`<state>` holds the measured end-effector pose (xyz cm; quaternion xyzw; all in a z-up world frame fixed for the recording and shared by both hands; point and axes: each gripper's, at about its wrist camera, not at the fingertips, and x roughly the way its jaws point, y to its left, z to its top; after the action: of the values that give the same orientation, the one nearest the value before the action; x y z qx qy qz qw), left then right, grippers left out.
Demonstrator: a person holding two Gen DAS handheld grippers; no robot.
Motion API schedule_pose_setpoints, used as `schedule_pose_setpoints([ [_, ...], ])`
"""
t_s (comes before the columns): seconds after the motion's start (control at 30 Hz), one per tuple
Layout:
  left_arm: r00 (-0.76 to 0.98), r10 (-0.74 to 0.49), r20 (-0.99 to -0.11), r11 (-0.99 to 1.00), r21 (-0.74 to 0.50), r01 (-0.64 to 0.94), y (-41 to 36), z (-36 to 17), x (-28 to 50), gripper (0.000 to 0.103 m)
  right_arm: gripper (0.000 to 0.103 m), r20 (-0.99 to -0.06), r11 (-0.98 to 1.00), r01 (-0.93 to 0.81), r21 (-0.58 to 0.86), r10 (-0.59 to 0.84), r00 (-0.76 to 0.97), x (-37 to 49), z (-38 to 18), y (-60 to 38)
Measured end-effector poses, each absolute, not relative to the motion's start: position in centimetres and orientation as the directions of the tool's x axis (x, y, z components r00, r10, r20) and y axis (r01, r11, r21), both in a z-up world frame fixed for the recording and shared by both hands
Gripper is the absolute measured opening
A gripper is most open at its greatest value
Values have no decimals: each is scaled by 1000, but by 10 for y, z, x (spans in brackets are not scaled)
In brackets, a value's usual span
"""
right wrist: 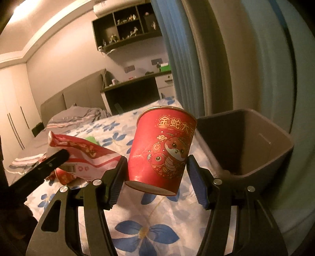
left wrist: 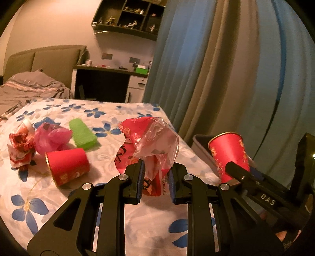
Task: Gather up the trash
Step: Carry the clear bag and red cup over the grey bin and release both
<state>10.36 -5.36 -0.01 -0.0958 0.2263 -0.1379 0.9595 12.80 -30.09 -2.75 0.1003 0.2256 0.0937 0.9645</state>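
Note:
My left gripper (left wrist: 155, 173) is shut on a red and clear plastic bag (left wrist: 149, 137) and holds it above the flowered bed. My right gripper (right wrist: 155, 173) is shut on a red paper cup (right wrist: 161, 149), tilted, just left of the grey bin (right wrist: 275, 157). That cup (left wrist: 229, 155) and the right gripper also show at the right in the left wrist view, in front of the bin (left wrist: 198, 141). On the bed lie a second red cup (left wrist: 67, 165) on its side, a pink bag (left wrist: 51, 137), a green sponge (left wrist: 82, 134) and a crumpled red wrapper (left wrist: 19, 149).
The bed sheet (left wrist: 59, 197) has blue flowers. Blue-grey curtains (left wrist: 216, 69) hang behind the bin. A desk (left wrist: 110, 78) and a wall shelf (left wrist: 128, 17) stand at the far side, with a headboard and pillow (left wrist: 29, 82) at left.

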Motion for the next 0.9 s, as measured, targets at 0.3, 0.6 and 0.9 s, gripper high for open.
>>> schedule_pose_setpoints([
  [0.3,827,-392,-402,918,-229,324,-102,14,115,20,61,-359,964,-97,249,185,915,118,-20,-338],
  [0.6,771,-503,-391,864,-228,448,-173,25,145,20,61,-298,967,-8,256,87,951,123,-11,-389],
  [0.9,716,-583,-384,811,-224,540,-239,16,180,20,61,-282,956,69,285,15,959,140,-15,-422],
])
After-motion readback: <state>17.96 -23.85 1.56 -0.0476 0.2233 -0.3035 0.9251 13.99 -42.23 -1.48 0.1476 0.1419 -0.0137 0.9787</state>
